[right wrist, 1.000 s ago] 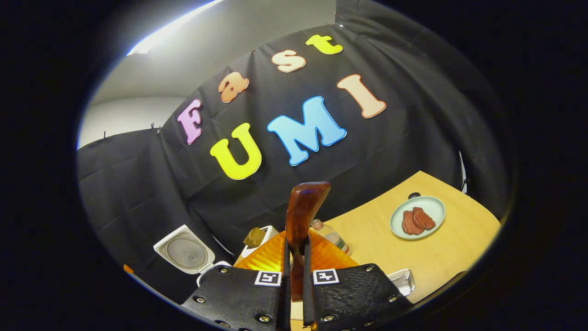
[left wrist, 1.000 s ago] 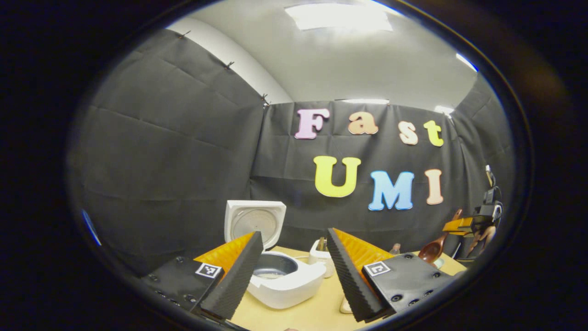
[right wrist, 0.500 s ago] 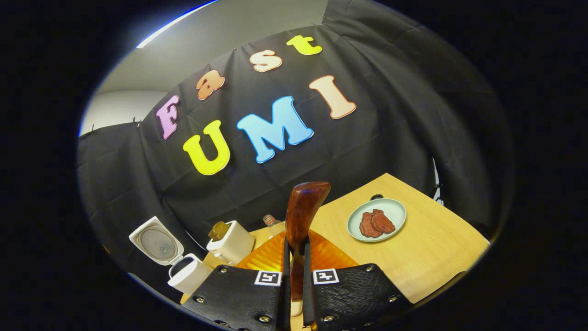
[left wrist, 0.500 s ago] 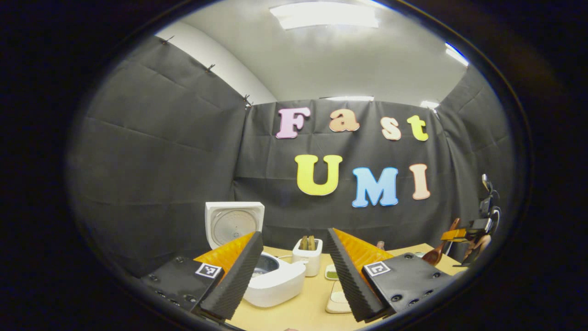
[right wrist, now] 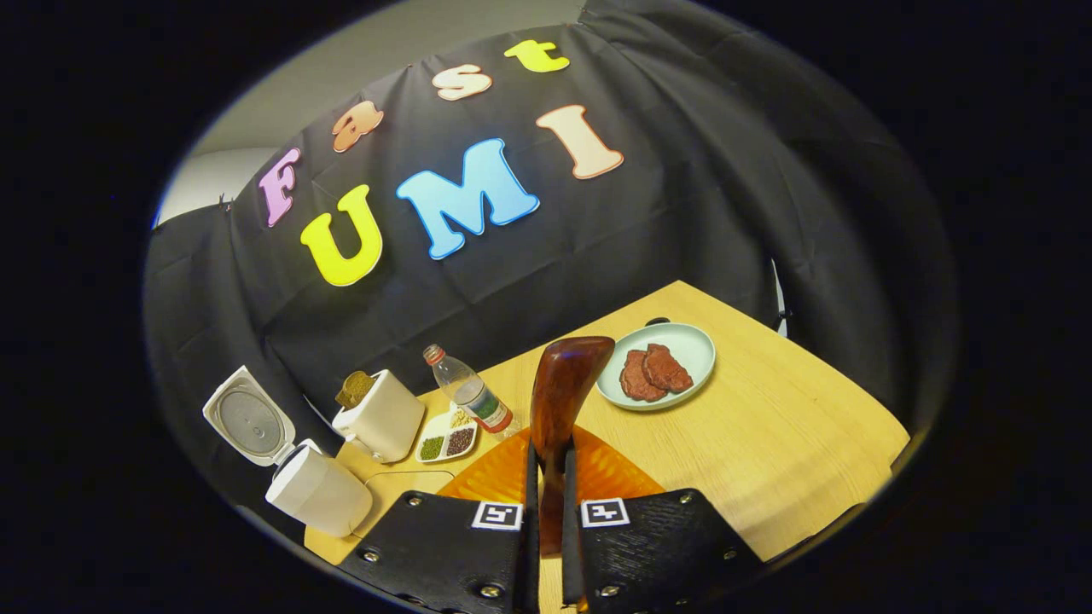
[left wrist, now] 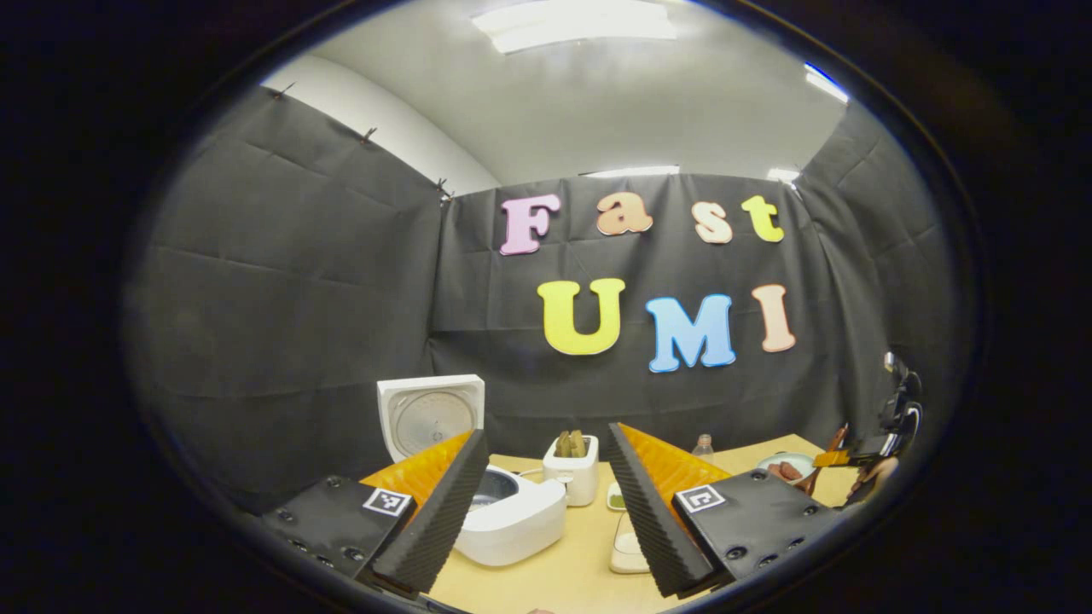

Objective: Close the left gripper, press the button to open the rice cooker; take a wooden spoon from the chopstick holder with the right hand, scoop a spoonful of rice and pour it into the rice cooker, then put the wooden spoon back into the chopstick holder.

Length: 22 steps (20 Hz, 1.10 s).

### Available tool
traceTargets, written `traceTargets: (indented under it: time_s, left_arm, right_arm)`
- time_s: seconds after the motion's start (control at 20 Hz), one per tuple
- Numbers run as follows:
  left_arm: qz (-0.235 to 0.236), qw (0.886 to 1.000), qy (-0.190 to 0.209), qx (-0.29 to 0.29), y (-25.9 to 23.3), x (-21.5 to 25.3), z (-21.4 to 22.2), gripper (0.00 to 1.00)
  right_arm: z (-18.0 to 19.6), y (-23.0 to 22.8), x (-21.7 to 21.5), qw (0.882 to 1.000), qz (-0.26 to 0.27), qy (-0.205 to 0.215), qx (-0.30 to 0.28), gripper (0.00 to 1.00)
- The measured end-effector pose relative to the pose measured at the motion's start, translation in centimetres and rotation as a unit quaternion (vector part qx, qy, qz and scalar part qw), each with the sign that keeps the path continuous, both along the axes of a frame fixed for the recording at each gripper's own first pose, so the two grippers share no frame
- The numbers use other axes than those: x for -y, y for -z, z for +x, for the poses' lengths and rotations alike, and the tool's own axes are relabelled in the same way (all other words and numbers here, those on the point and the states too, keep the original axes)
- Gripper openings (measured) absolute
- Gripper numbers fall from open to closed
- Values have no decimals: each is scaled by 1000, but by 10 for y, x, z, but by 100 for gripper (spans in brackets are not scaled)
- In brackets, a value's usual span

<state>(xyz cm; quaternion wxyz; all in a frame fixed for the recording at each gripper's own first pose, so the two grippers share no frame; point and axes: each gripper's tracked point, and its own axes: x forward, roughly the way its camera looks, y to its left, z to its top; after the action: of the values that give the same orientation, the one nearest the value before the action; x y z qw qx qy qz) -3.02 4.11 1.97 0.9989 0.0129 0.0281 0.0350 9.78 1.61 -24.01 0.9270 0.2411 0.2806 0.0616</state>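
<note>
While the rice cooker (left wrist: pixel 510 518) sits on the table (right wrist: pixel 793 443) with its lid (left wrist: pixel 429 415) standing up and open, the button step looks done. Just beside the rice cooker stands the white chopstick holder (right wrist: pixel 382 417), and the small tray of grains (right wrist: pixel 447 437) lies next to that. The right gripper (right wrist: pixel 546 499) is squeezed tight on the wooden spoon (right wrist: pixel 560 401), with its bowl pointing up (I cannot tell if rice is in it). The left gripper (left wrist: pixel 543 499) has its fingers spread apart, holding nothing, near the rice cooker. Scooping may be left, and the spoon must go back for sure.
</note>
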Motion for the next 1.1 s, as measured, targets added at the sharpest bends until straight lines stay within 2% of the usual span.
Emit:
traceTargets:
  time_s: [0.2, 0.3, 0.35, 0.45, 0.5, 0.55, 0.7, 0.8, 1.1]
  left_arm:
    - [1, 1000, 2, 0, 2, 4, 1, 99]
    - [-3, 1000, 2, -2, 4, 4, 2, 99]
    - [-6, 1000, 4, -2, 5, 5, 3, 99]
    - [-11, 1000, 5, -2, 7, 5, 4, 99]
    - [-13, 1000, 6, -2, 9, 5, 5, 97]
    - [-15, 1000, 8, -2, 10, 5, 7, 96]
    - [-14, 1000, 2, 0, 12, -5, 18, 99]
    - [-10, 1000, -12, 1, 12, -19, 31, 96]
    - [15, 997, -72, 5, 3, -87, 103, 99]
  right_arm:
    - [-9, 17, 3, 1000, 7, -4, -27, 15]
    - [-13, 11, 9, 1000, 8, -1, -21, 18]
    - [-13, 9, 12, 1000, 5, 3, -14, 31]
    - [-12, -1, 29, 1000, -25, 18, 2, 74]
    - [-10, -11, 38, 999, -43, 25, 17, 80]
    - [-10, -23, 44, 997, -59, 31, 33, 98]
    - [-14, -64, 48, 991, -104, 31, 83, 98]
    - [-19, -90, 46, 985, -131, 24, 111, 98]
    - [-45, -150, 25, 970, -168, 13, 174, 98]
